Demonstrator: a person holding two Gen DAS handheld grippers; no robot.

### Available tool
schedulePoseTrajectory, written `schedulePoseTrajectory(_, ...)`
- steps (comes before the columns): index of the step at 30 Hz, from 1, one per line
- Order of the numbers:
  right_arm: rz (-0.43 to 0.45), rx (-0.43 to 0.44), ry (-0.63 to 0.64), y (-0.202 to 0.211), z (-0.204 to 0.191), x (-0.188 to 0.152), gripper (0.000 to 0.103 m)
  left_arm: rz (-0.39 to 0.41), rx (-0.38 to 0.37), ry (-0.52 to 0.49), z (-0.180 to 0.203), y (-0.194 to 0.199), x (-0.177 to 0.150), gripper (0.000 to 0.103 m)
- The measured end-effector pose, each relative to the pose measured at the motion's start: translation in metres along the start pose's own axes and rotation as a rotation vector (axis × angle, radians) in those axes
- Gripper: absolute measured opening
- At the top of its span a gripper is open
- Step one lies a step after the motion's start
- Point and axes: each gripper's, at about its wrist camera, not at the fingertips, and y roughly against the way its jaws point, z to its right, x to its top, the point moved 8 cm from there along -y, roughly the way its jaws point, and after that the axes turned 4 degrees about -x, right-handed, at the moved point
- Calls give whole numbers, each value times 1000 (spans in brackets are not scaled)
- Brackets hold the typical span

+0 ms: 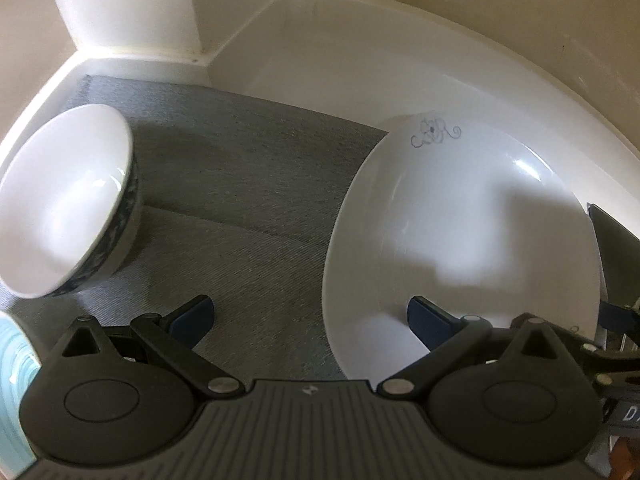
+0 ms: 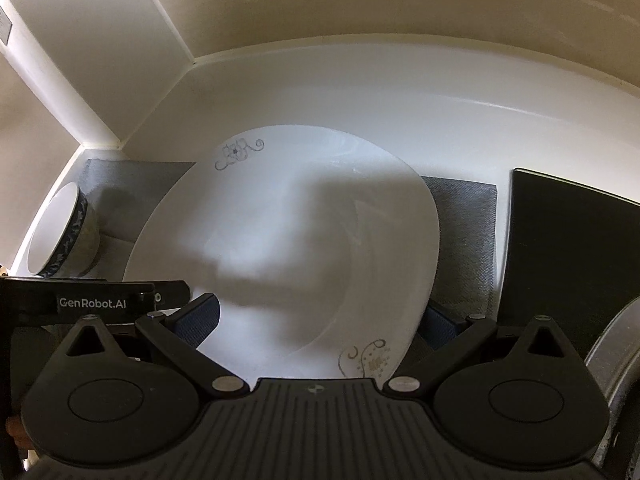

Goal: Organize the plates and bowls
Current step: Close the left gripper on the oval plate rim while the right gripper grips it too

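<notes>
- Two dishes show in the left wrist view: a white plate with a flower motif lies on the grey mat, and a white bowl with a dark patterned outside stands on the mat well left of the plate. The left gripper has its jaws wide apart, the right fingertip over the plate's near rim.
- Right wrist view: the right gripper is spread open with the plate between its fingers; the bowl sits left of the plate, a black panel right of it.
</notes>
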Motion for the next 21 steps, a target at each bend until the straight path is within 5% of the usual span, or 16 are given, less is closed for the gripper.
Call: schedulePoseTrajectory(21, 7, 2, 19, -6, -1, -2, 103, -34, -38, -69, 18, -1, 19, 103)
